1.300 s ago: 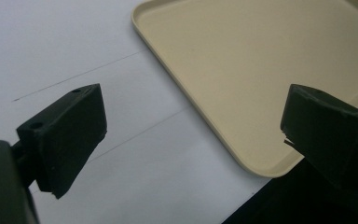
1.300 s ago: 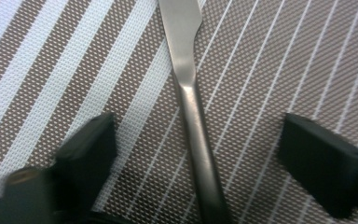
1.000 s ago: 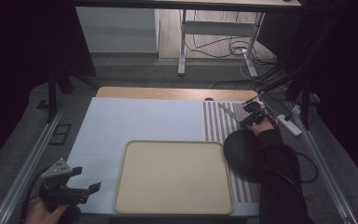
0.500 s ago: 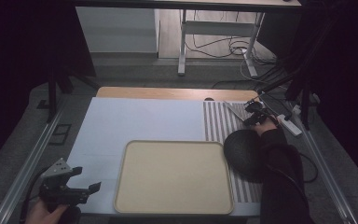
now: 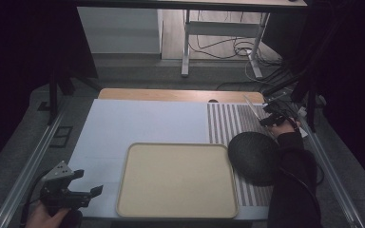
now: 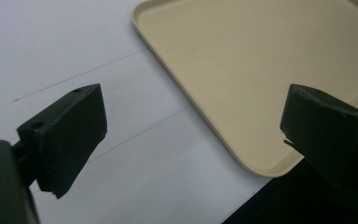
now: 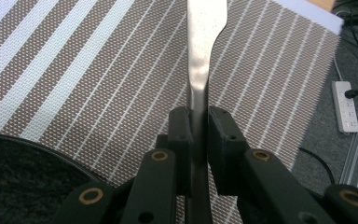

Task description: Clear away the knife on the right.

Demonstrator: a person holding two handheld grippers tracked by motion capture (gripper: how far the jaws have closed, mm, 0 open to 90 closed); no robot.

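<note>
At the far right of the table, the right gripper pinches a flat metal utensil, its two black jaws pressed tight against the slim steel handle. The bright shaft runs straight up between the jaws and widens toward the top edge of the right gripper view; what kind of utensil it is cannot be told. It hangs above the striped placemat, brown weave with white lines, and whether it touches the mat is unclear. In the high view the same gripper sits at the far right corner of the mat, the utensil a thin pale sliver pointing away from the person's dark sleeve. A black round plate lies on the mat just on the near side of that hand.

At the near left corner, the left gripper hovers with its jaws spread wide and nothing between them. In its own view it looks down on the white sheet and the corner of the empty beige tray, which sits mid-table beside the plate.
</note>
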